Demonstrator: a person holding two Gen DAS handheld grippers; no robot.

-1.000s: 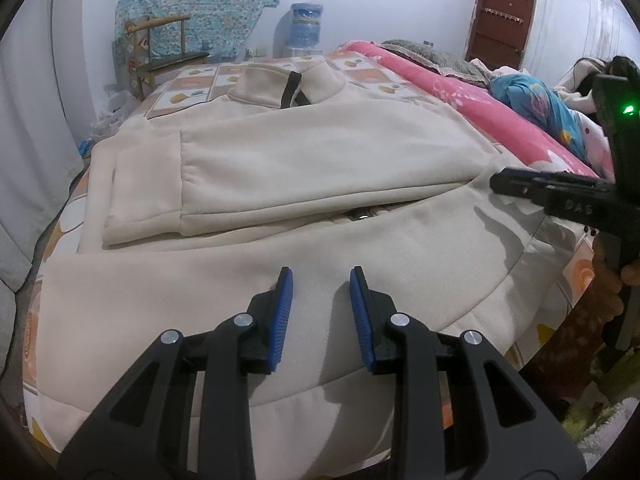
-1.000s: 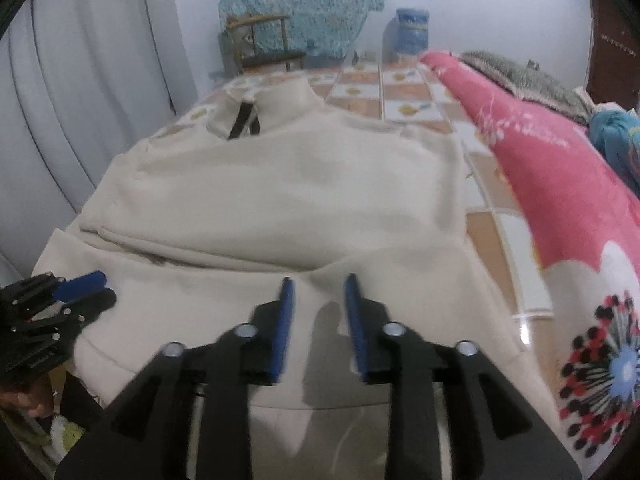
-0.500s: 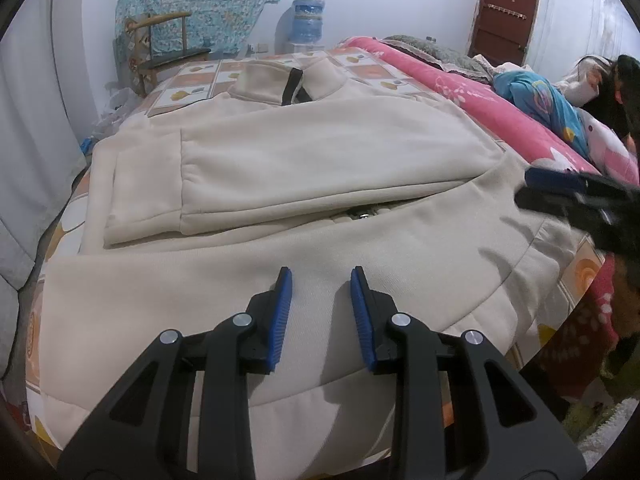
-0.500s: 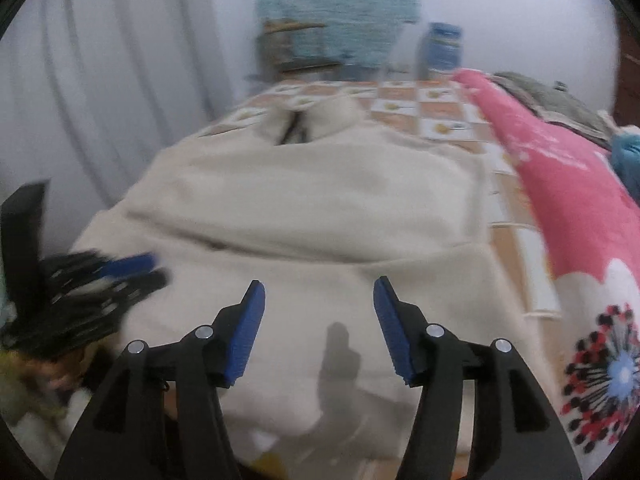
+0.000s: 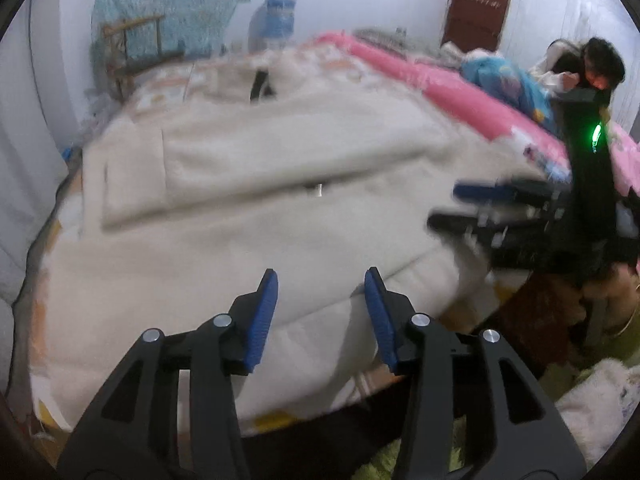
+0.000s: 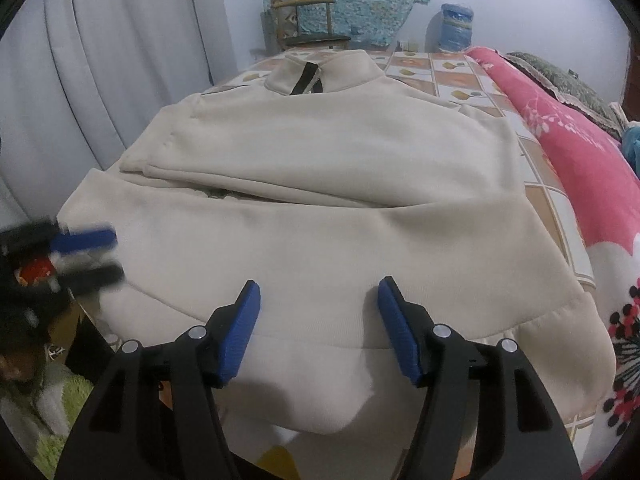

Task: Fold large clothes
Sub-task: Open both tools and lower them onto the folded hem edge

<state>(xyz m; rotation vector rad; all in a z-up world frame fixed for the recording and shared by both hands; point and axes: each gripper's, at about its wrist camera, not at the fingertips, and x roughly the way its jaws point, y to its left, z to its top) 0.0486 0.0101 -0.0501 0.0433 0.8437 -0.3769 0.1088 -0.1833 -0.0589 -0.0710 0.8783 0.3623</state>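
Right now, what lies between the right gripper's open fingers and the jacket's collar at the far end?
Only the cream jacket itself: its lower body, then the sleeves folded across its chest, up to the collar. Right gripper view shows it.

jacket flat on bed; blanket at its right, chair behind.

Cream jacket covering the near bed edge, pink blanket walling its right, curtain left
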